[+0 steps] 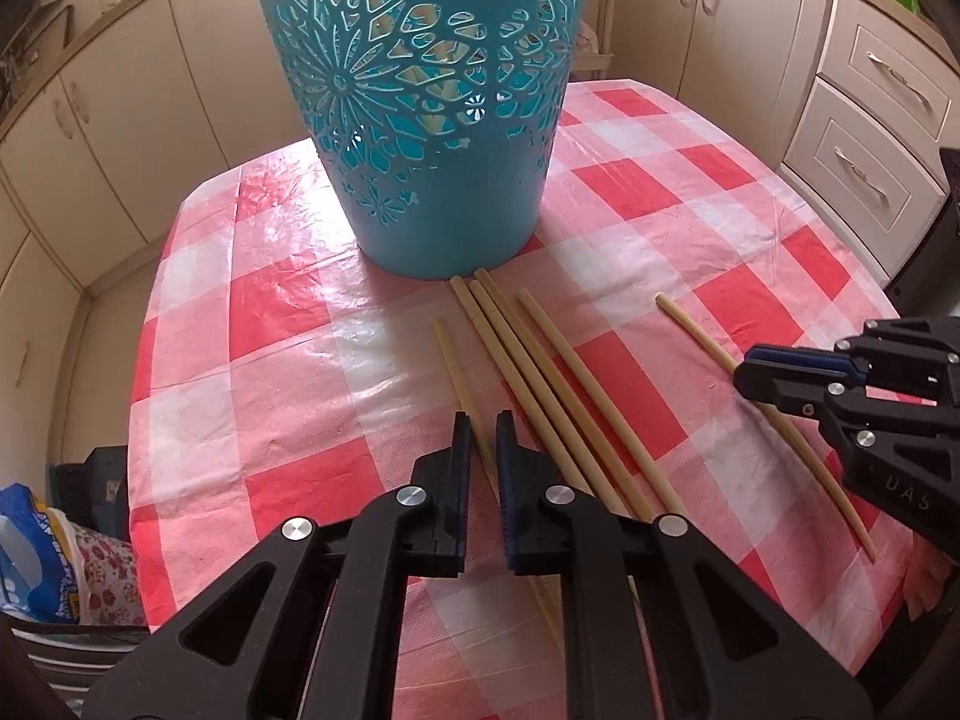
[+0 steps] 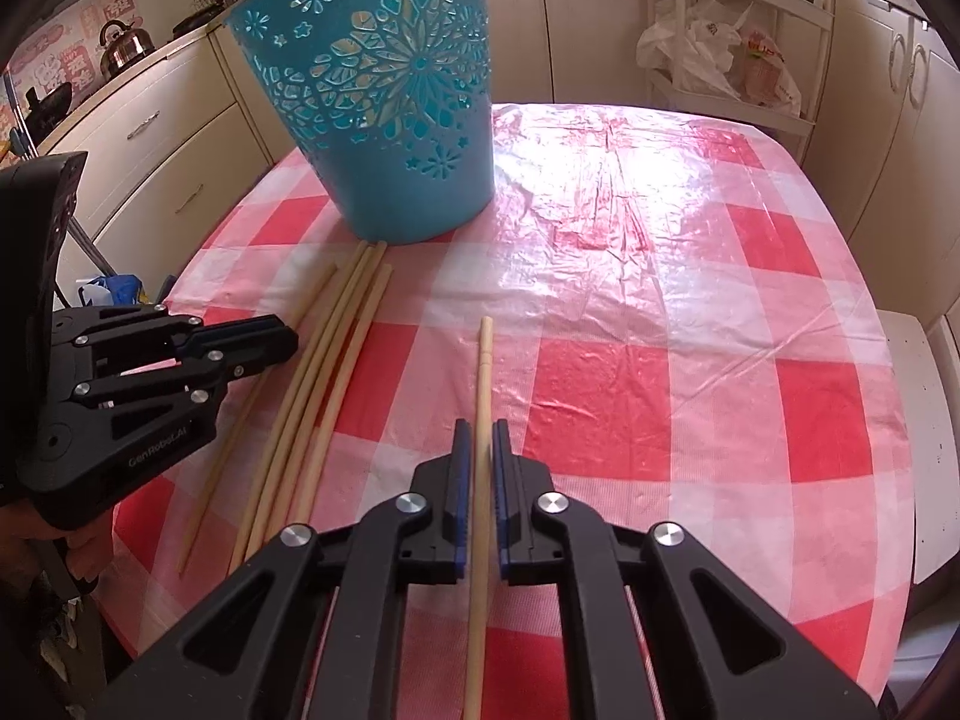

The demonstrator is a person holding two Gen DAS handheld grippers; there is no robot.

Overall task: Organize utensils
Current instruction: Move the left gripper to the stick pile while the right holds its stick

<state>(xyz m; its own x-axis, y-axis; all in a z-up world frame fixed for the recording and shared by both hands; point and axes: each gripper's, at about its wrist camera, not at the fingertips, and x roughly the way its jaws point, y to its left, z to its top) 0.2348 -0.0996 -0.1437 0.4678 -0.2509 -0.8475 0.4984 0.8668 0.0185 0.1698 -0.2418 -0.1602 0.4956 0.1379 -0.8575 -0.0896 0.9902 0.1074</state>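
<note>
L fingers (image 1: 483,438) clamp chopstick (image 1: 454,375) | R fingers (image 2: 480,444) clamp lone chopstick (image 2: 483,372) | label "GenRobot.AI" on L tool

Quick count: six chopsticks (image 1: 543,354) lying on the worktop (image 1: 288,312), five bunched on one side and one off by itself (image 2: 483,378). One teal cut-out basket (image 1: 432,120). Two hand-held grippers, the left hand-held gripper (image 1: 483,438) and the right hand-held gripper (image 2: 478,450). One checked tablecloth (image 2: 660,360) over it all.
</note>
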